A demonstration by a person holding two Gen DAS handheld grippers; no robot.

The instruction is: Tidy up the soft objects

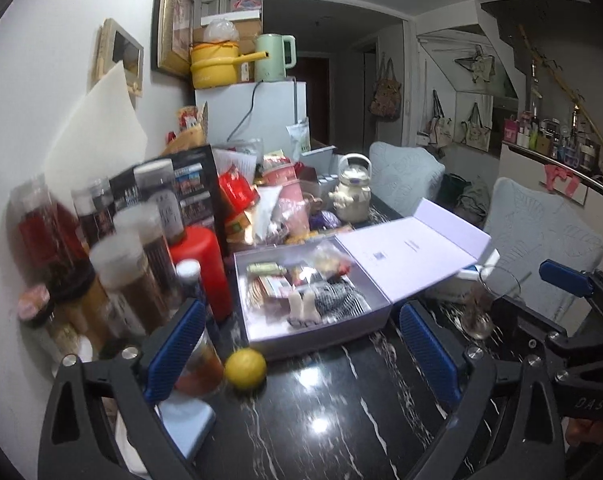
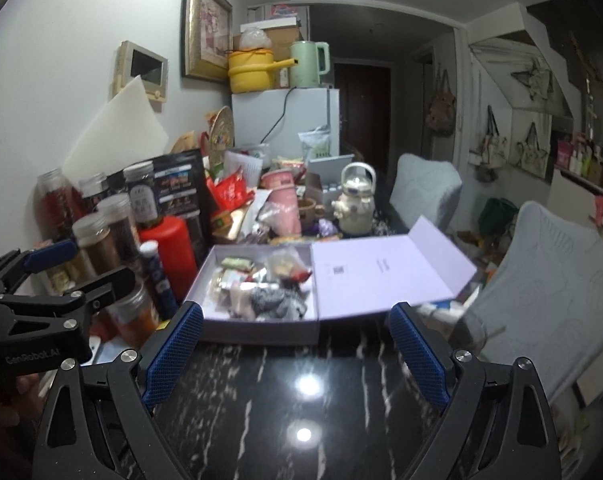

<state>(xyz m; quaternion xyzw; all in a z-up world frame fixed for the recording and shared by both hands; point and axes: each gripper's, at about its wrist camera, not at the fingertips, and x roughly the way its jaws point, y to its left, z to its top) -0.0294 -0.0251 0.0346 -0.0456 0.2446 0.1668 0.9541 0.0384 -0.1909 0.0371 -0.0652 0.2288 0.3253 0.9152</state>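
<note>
An open lilac box (image 1: 261, 336) (image 2: 261, 330) sits on the black marble table (image 1: 333, 408) (image 2: 301, 392), its lid (image 1: 413, 256) (image 2: 381, 276) folded out to the right. Inside lie a black-and-white striped soft item (image 1: 339, 300) (image 2: 271, 300), a pale soft toy (image 1: 303, 306) and snack packets (image 1: 267, 270) (image 2: 237, 264). My left gripper (image 1: 301, 344) is open and empty, just in front of the box. My right gripper (image 2: 297, 352) is open and empty, also in front of the box. The right gripper shows at the left view's right edge (image 1: 569, 280), the left gripper at the right view's left edge (image 2: 49, 256).
A lemon (image 1: 245, 368) lies at the box's front left corner. Jars (image 1: 117, 276) (image 2: 97, 240), a red bottle (image 1: 199, 264) (image 2: 169, 248) and clutter crowd the left and back. A white kettle (image 1: 351, 192) (image 2: 355, 200) stands behind the box. A glass (image 1: 487, 300) and grey chairs (image 2: 541, 272) are right.
</note>
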